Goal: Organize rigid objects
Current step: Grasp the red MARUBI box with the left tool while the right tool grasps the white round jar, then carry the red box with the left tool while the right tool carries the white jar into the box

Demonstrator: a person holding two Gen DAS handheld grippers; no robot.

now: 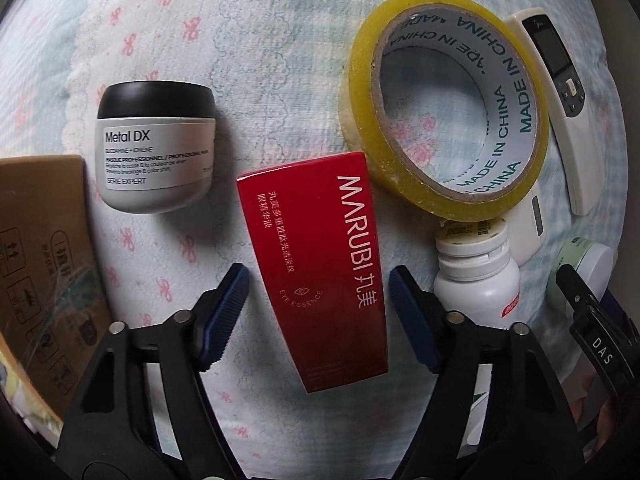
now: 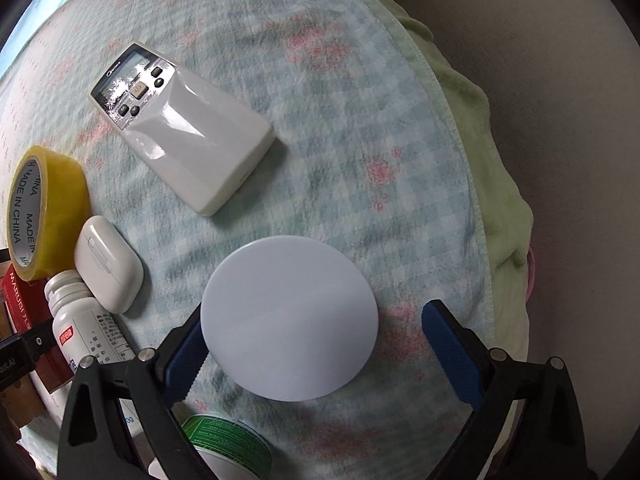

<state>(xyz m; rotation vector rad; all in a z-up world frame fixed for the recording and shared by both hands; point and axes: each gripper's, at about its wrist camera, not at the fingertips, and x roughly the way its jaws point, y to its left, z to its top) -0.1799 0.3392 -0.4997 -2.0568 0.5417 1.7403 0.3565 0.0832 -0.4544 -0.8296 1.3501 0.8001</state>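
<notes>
In the left wrist view my left gripper [image 1: 320, 312] is open, its jaws on either side of a red MARUBI box [image 1: 320, 264] lying on the bed, not touching it. A grey Metal DX jar [image 1: 154, 148] lies far left. A yellow tape roll [image 1: 444, 108], a white pill bottle [image 1: 476, 276] and a white remote [image 1: 556, 100] lie to the right. In the right wrist view my right gripper [image 2: 316, 356] is open around a white round lid [image 2: 290, 318], the left pad at its edge. A white earbud case [image 2: 107, 264] and the remote [image 2: 184, 128] lie beyond.
A cardboard box [image 1: 44, 272] stands at the left edge. A green-labelled tub [image 2: 224, 440] sits under my right gripper. The checked blanket [image 2: 360, 120] ends at a green towel edge [image 2: 492, 184] on the right, with the wall beyond.
</notes>
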